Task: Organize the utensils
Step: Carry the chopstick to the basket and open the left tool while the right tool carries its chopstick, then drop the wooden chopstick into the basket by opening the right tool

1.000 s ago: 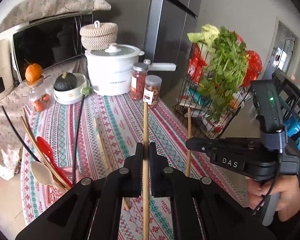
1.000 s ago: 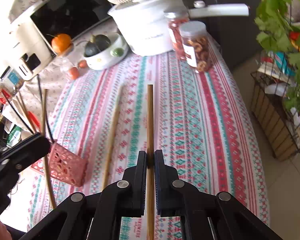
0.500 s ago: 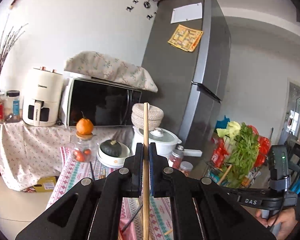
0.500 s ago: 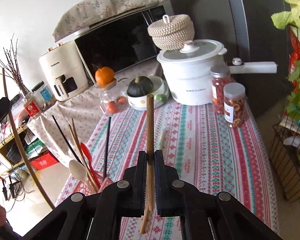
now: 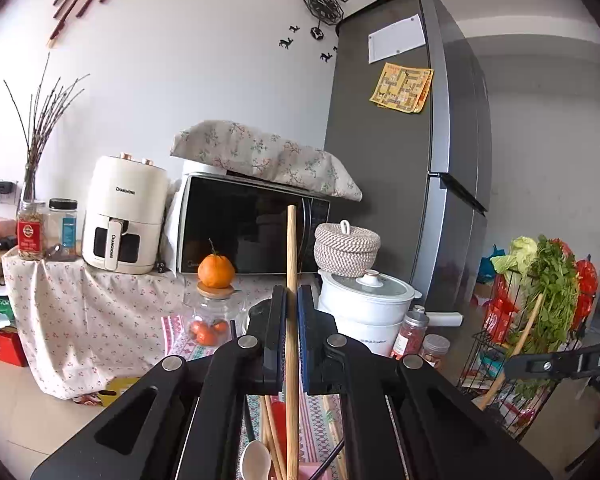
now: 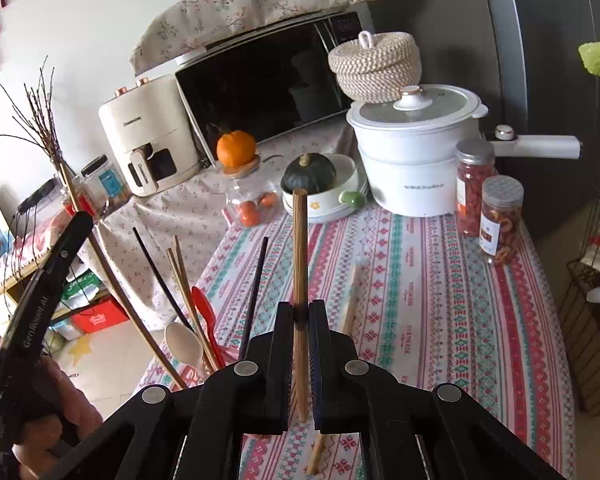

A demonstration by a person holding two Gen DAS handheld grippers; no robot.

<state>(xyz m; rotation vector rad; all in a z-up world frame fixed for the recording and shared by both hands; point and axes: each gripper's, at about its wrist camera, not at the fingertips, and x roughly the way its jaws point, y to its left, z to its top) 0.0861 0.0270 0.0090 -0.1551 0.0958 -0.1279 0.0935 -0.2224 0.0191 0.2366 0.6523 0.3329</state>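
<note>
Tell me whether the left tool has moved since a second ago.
Yes. The left tool, shut on a chopstick, tilted up: its tip pointed at the tablecloth, now at the microwave.

The left gripper (image 5: 291, 308) points level, its jaws clamped on a pale wooden chopstick (image 5: 291, 320) that stands upright between the pads. The chopstick tip rises in front of the microwave (image 5: 252, 226). Left of the microwave stands a cream air fryer (image 5: 124, 216). An orange (image 5: 216, 271) sits on a glass jar (image 5: 214, 316) in front of the microwave. Right of the microwave stand a woven lidded basket (image 5: 346, 246), a white pot (image 5: 366, 304) and a grey refrigerator (image 5: 412, 160). Below the gripper, a wooden spoon (image 5: 256, 458) and further chopsticks (image 5: 270, 432) are visible.
</note>
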